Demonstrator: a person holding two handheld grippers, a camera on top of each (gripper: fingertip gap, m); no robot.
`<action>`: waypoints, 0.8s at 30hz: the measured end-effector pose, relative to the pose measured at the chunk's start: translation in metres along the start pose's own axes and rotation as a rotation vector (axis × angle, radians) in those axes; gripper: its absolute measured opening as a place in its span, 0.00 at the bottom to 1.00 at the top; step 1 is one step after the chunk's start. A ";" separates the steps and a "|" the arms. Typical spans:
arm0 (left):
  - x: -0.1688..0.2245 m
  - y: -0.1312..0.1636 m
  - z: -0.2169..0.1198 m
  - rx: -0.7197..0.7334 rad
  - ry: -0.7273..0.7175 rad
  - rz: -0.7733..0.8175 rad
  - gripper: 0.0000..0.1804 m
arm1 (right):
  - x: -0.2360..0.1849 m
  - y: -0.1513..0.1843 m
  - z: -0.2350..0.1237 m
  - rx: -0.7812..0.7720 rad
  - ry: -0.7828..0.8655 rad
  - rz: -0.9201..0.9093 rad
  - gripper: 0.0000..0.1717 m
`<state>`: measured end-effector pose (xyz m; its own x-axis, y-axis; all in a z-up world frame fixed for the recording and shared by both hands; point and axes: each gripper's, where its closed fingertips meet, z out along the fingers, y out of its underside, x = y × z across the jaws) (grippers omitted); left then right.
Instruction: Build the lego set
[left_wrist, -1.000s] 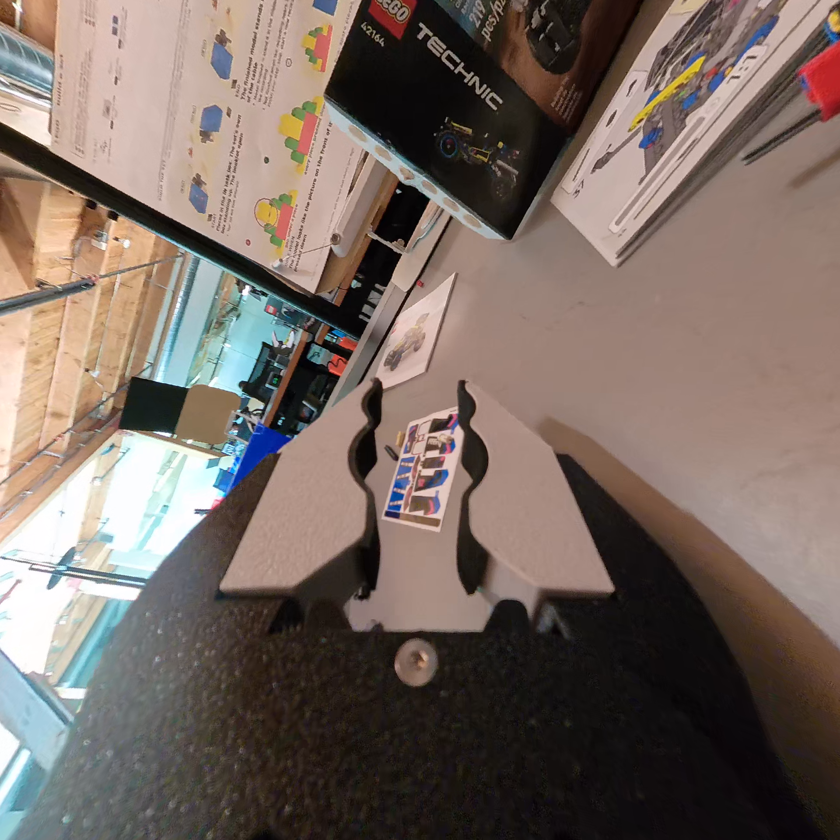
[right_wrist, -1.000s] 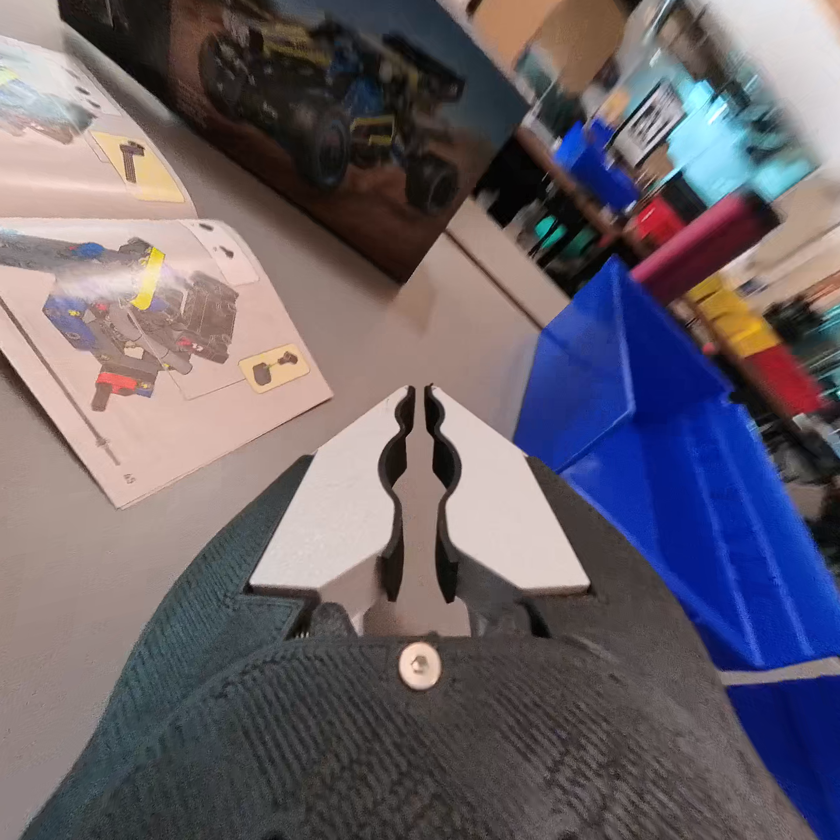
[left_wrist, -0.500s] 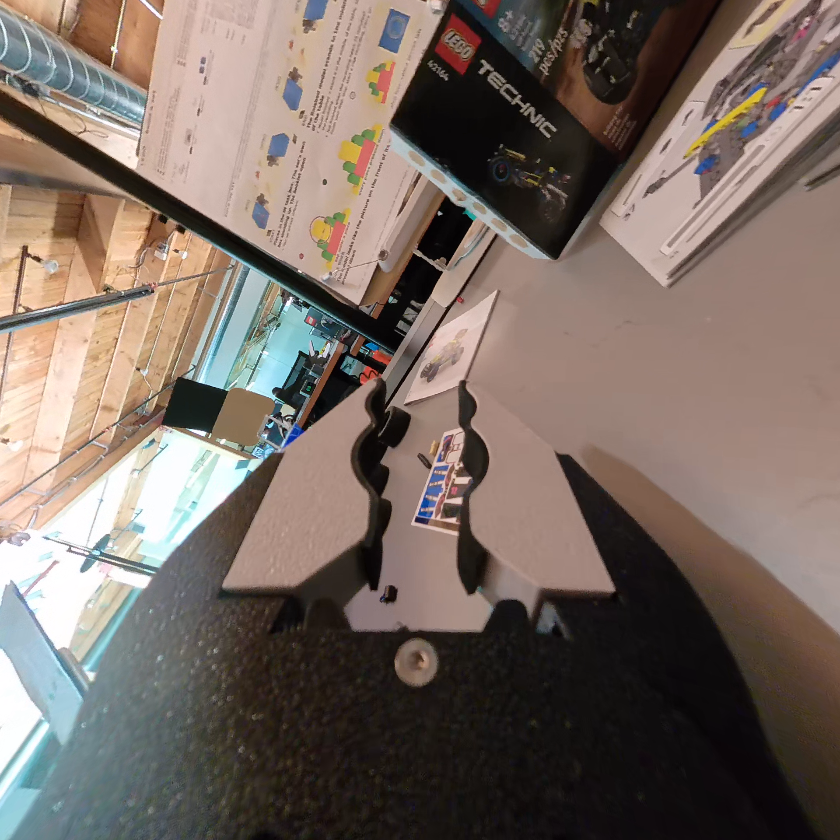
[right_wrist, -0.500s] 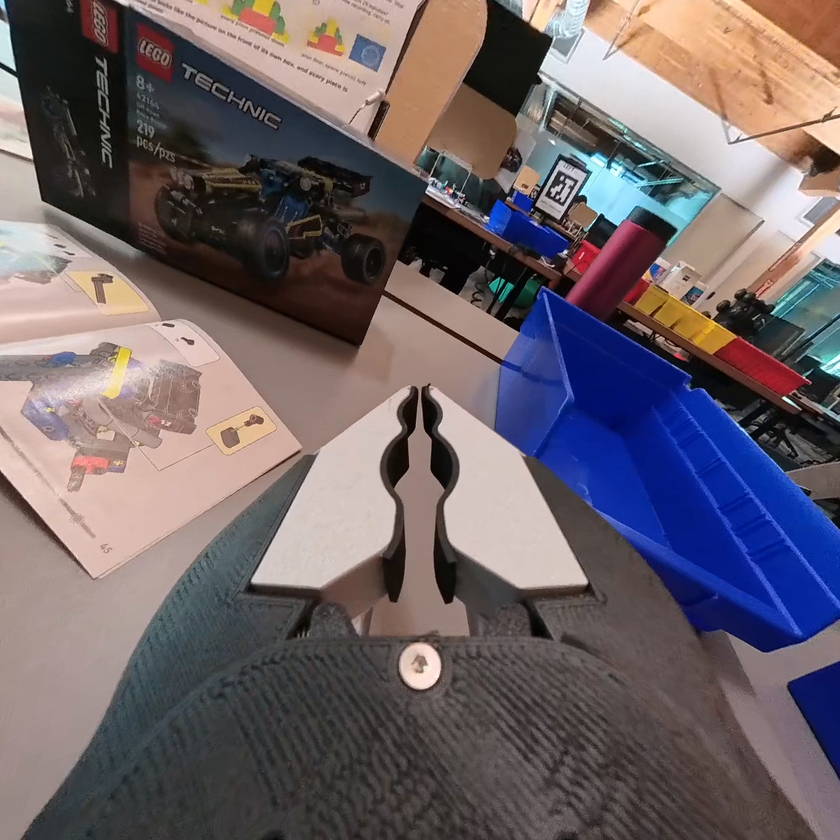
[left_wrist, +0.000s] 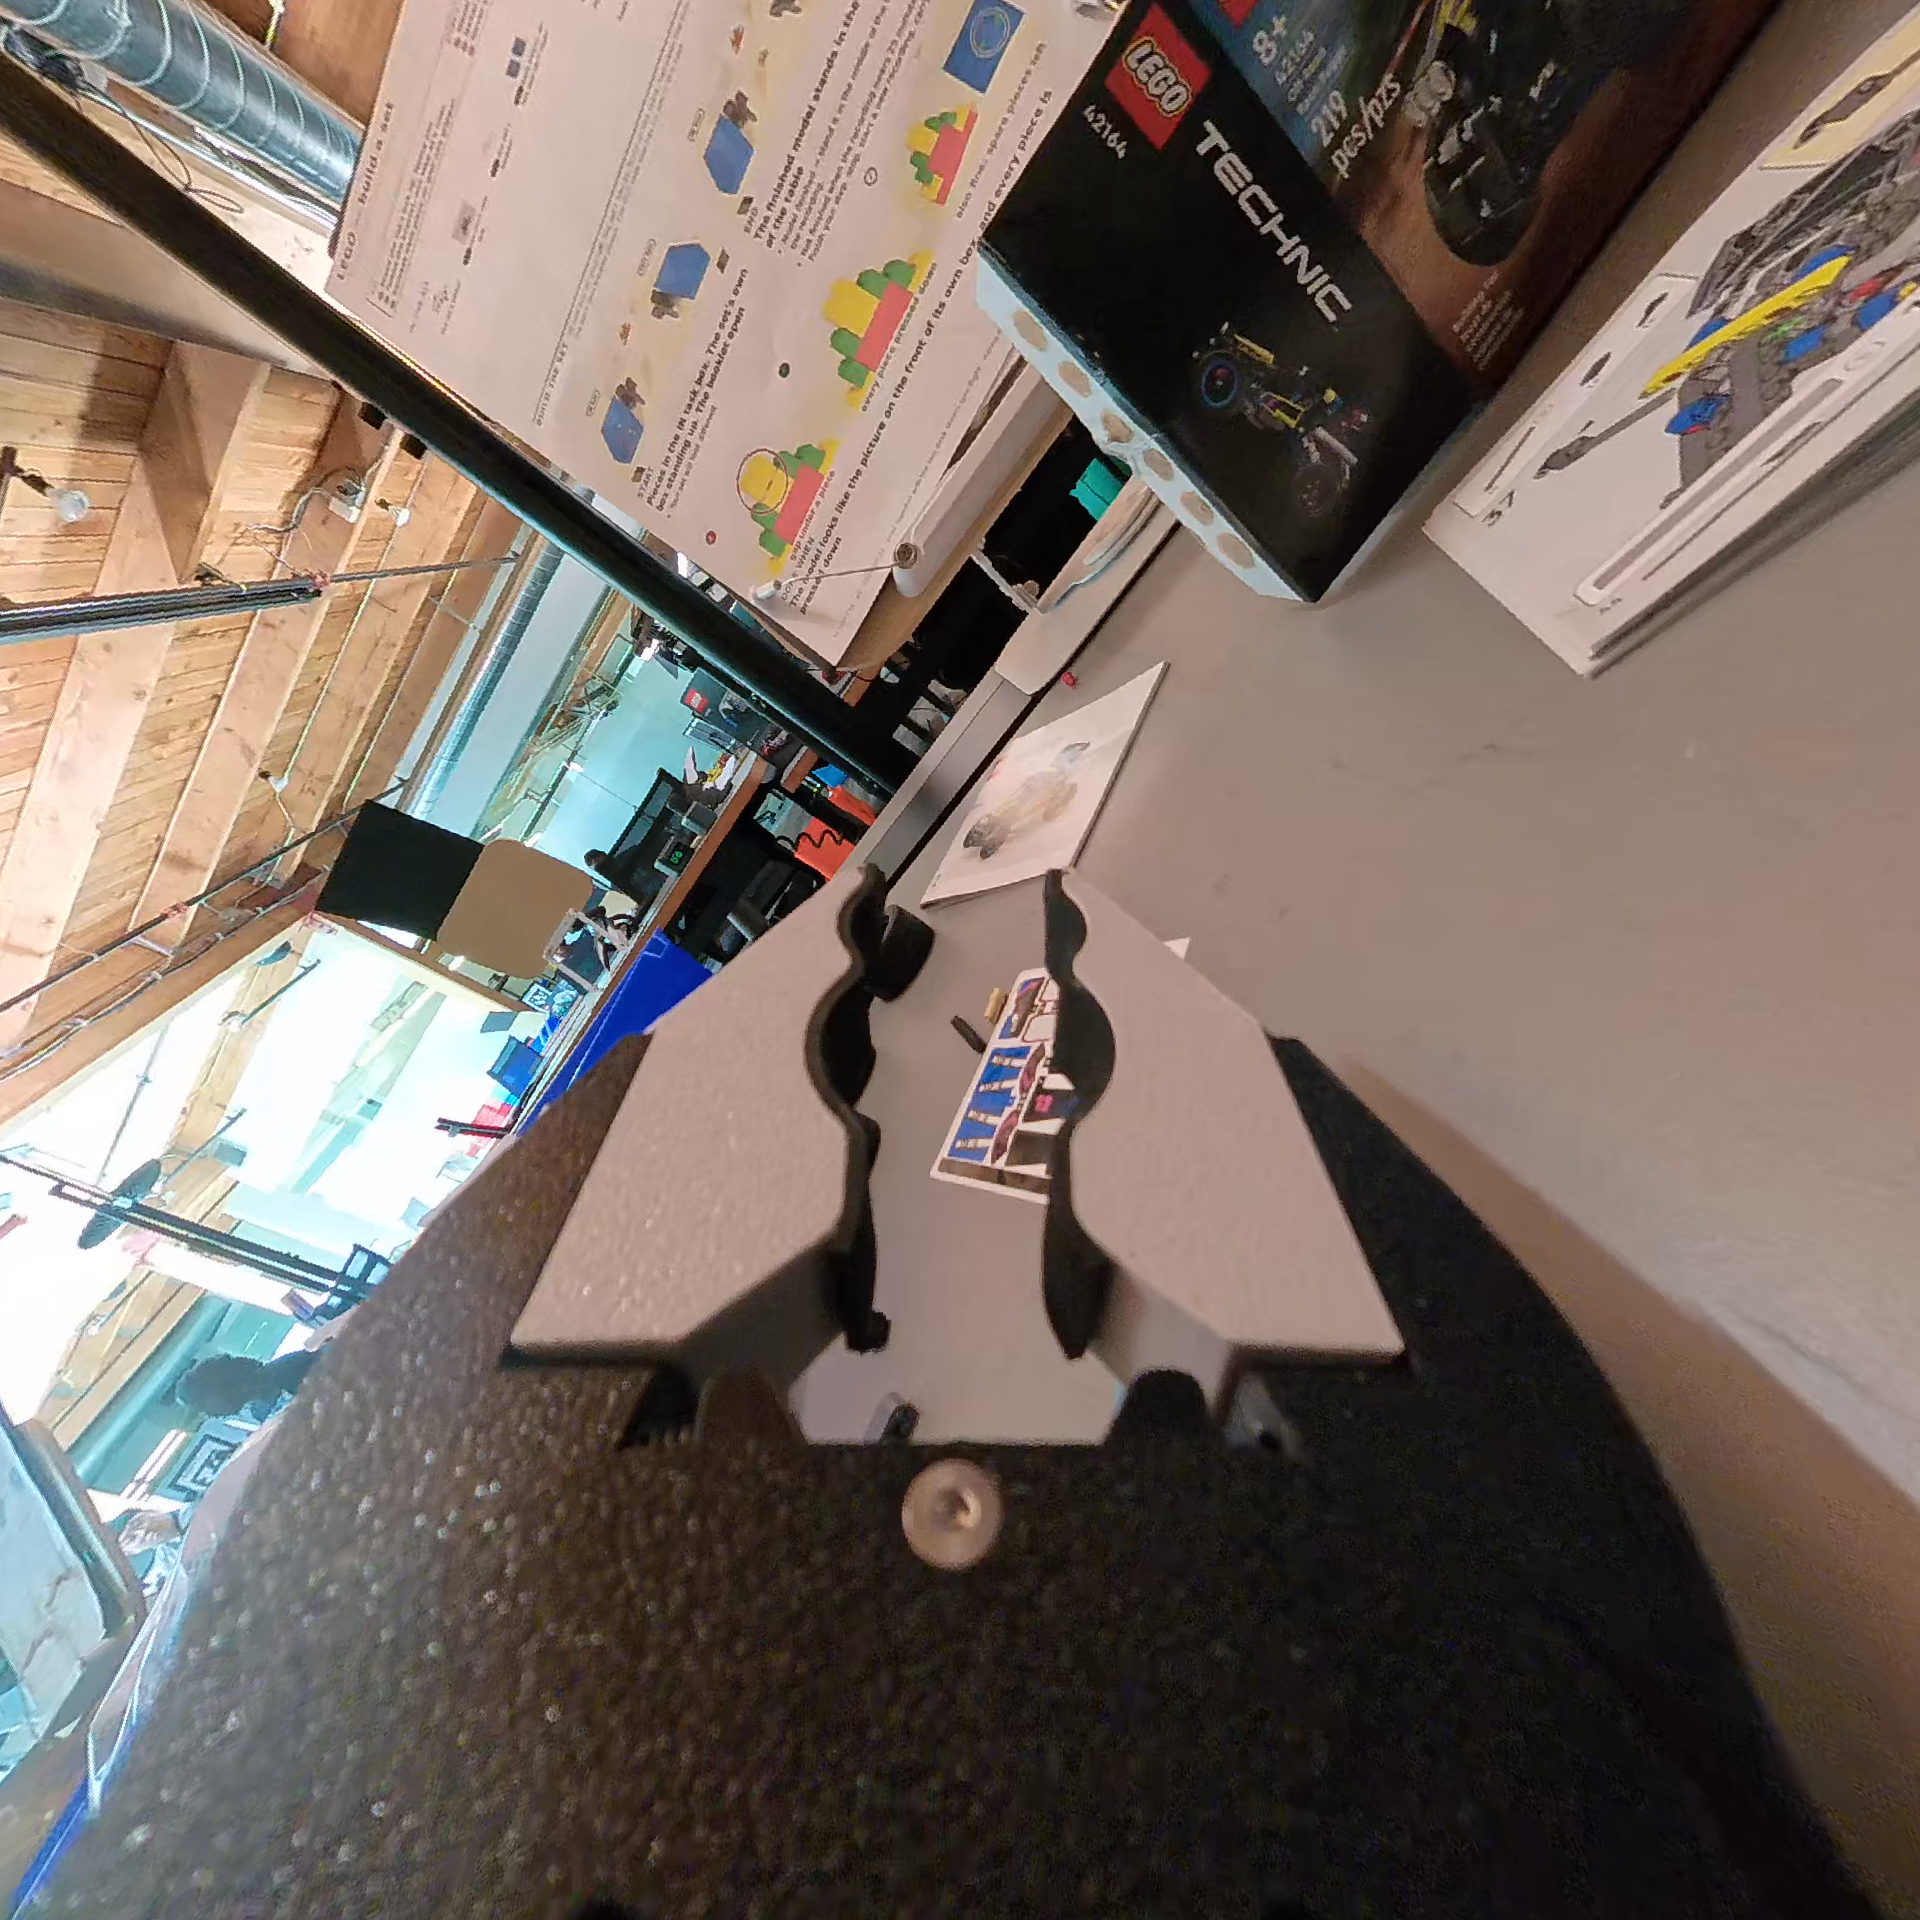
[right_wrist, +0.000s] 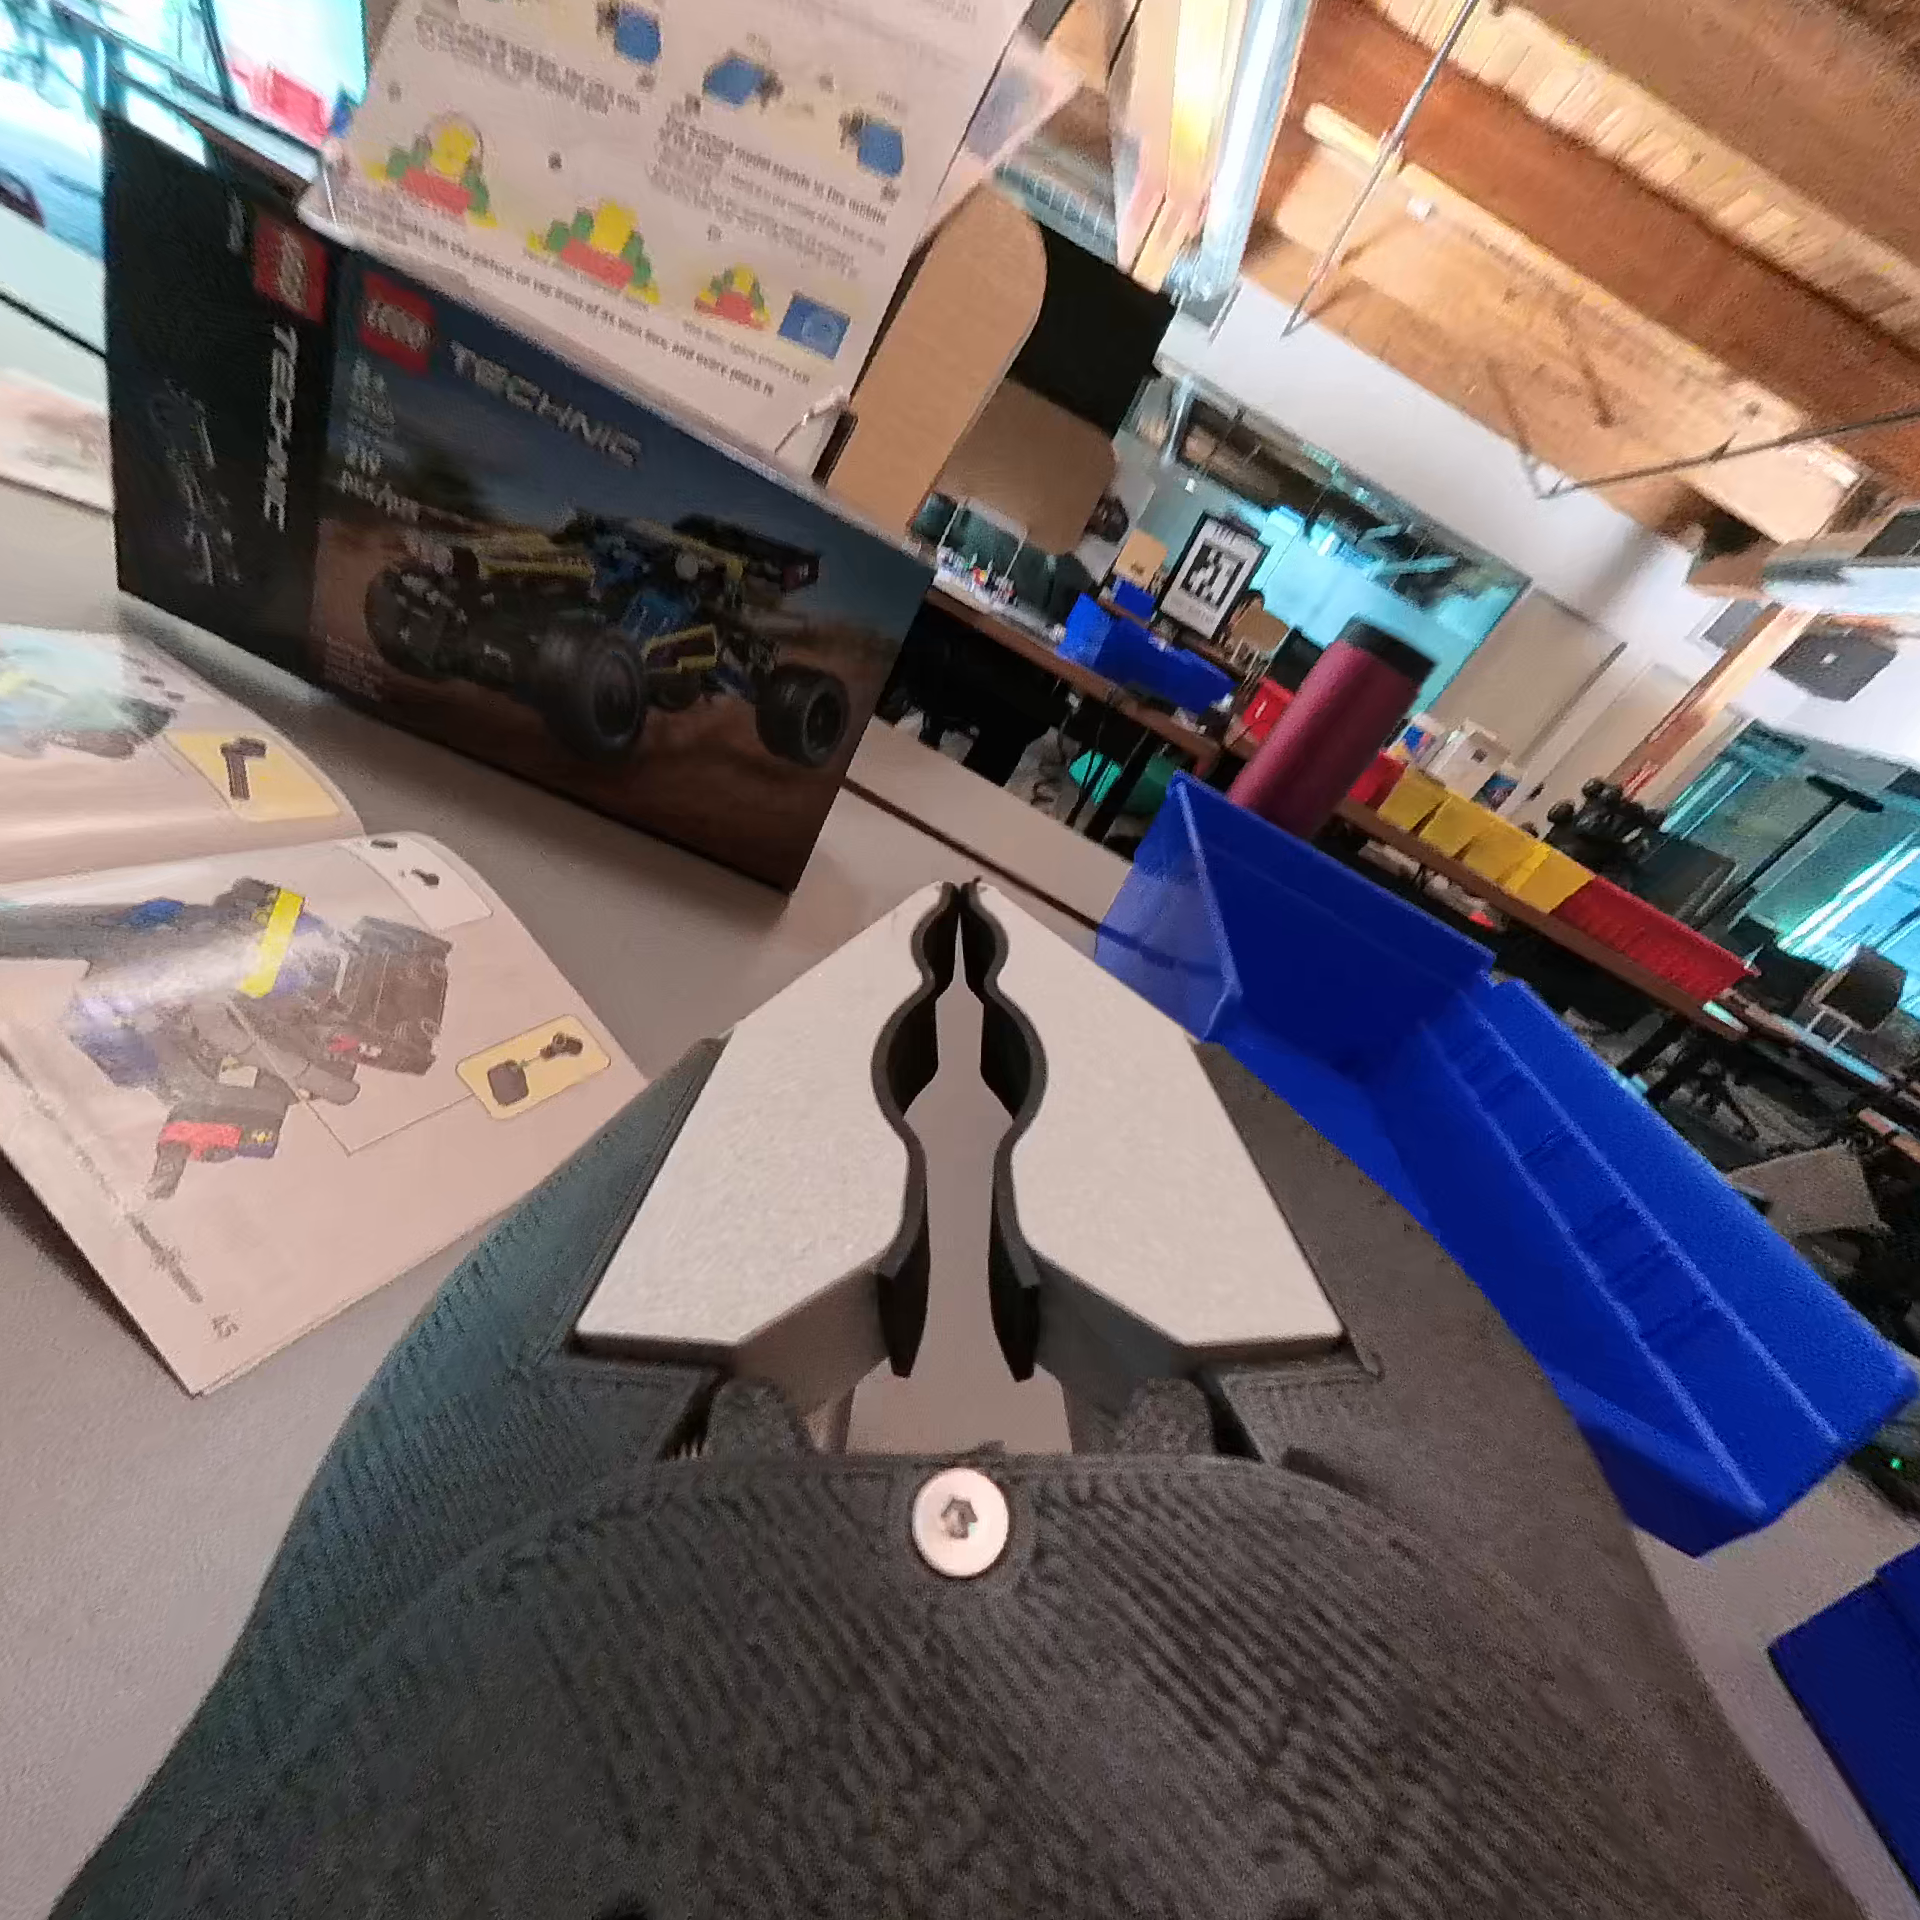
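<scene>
My left gripper (left_wrist: 961, 894) is open and empty, held low over the grey table (left_wrist: 1455, 935). Between its fingers I see the table with a blue and white sticker sheet (left_wrist: 1003, 1101), partly hidden behind the right finger. A small black pin (left_wrist: 964, 1031) and a tiny tan piece (left_wrist: 994, 1000) lie beside the sheet. A black round part (left_wrist: 902, 951) lies on the table just past the left fingertip, not gripped. My right gripper (right_wrist: 961, 896) is shut with its tips together and nothing between them, over the table near a blue bin (right_wrist: 1507, 1143).
A dark toy-set box (left_wrist: 1299, 291) (right_wrist: 520, 582) stands at the back with an open instruction booklet (left_wrist: 1704, 343) (right_wrist: 260, 1039) before it. A thin white booklet (left_wrist: 1049, 790) lies near the table edge. A maroon bottle (right_wrist: 1330, 727) stands behind the bin; a second blue bin (right_wrist: 1860, 1683) is at lower right. The left gripper's tips are roughly 40 cm from the right gripper's.
The left gripper has shifted so the sticker sheet slid toward its right finger and the black round part came into view; its jaws narrowed slightly. The right gripper swung upward and stays shut.
</scene>
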<state>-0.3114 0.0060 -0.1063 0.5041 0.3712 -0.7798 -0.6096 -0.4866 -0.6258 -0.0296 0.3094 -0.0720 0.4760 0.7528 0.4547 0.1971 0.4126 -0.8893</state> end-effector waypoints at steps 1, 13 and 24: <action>0.000 0.000 0.000 0.001 0.002 0.001 0.15 | 0.002 -0.007 -0.003 0.039 0.010 -0.002 0.00; -0.004 -0.002 -0.003 0.000 -0.006 -0.024 0.13 | -0.005 -0.059 -0.031 0.378 -0.090 0.051 0.00; -0.038 0.037 -0.033 -0.136 0.143 -0.270 0.10 | 0.008 -0.015 -0.012 0.105 0.020 0.048 0.00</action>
<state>-0.3326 -0.0518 -0.0990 0.7232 0.3912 -0.5692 -0.3596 -0.4904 -0.7938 -0.0182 0.3034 -0.0559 0.5000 0.7631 0.4094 0.0834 0.4281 -0.8999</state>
